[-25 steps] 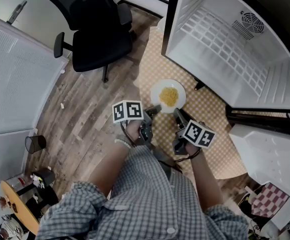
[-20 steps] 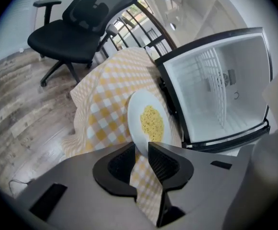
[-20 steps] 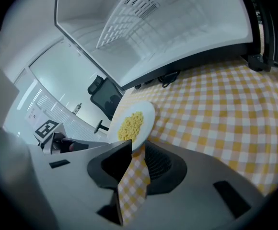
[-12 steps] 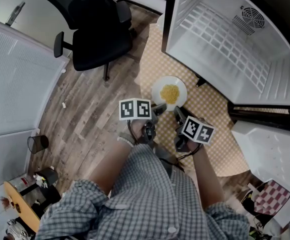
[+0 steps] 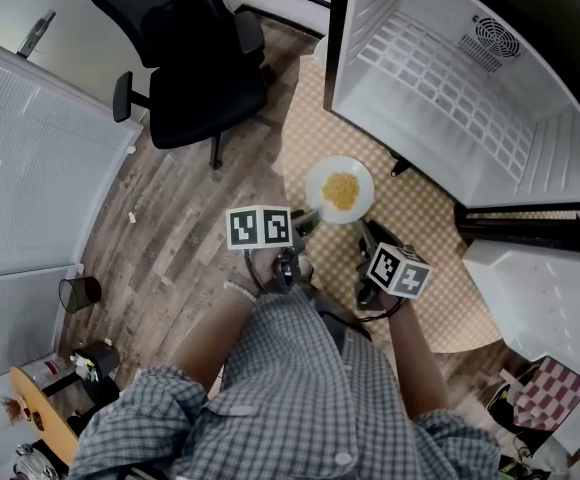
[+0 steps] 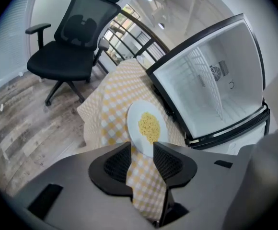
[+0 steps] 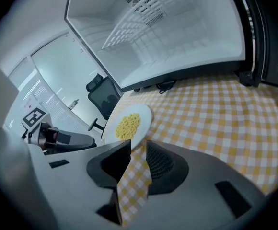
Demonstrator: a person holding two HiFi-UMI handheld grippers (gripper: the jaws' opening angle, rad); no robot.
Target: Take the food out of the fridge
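On the left gripper (image 6: 141, 150) the fingers (image 6: 116, 163) stand apart, clamping nothing; the plate (image 6: 134, 123) rim sits just at their tips. On the right gripper (image 7: 138, 150) the fingers (image 7: 162, 164) are likewise apart, with the same rim at their tips. Both grippers are held low and angled in toward the plate from either side. The food (image 5: 341, 190) lies on the plate, on the checked surface (image 5: 420, 213) before the open fridge (image 5: 450, 88). Contact with the rim cannot be confirmed. The marker cubes (image 5: 259, 227) cover much of each gripper in the head view.

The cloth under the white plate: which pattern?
The cloth has yellow-and-white checks, clearest in the right gripper view.
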